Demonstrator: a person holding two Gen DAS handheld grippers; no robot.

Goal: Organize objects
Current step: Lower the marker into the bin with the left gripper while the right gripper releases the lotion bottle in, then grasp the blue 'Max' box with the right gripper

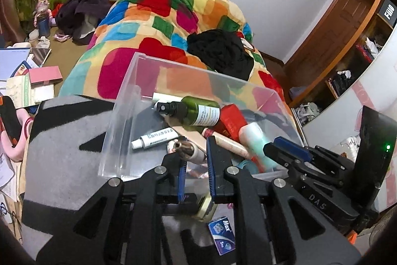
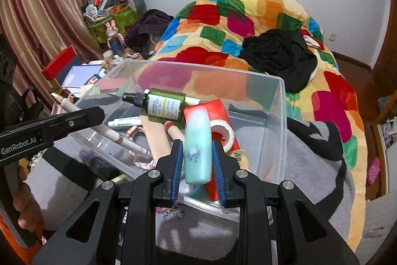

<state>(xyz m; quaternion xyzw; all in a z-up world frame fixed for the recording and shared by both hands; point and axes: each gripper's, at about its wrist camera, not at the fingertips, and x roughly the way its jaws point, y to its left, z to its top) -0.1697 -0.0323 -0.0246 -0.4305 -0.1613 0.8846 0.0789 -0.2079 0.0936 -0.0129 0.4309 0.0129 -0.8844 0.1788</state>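
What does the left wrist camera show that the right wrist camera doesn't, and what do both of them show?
Only the left wrist view shows the small blue Max box on the grey blanket and the dark wooden shelves. Only the right wrist view shows the striped curtain, the tape roll and a pink shoe. Both show the clear bin, the green spray bottle lying in it, and the teal bottle clamped by the right gripper.

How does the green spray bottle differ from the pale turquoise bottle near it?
The green spray bottle is dark, clear-walled and labelled, with a black pump top; the turquoise bottle is pale, opaque and shows no pump. The green one lies loose on the pile in the clear bin; the turquoise one is clamped in the right tool. Both are over the bin.
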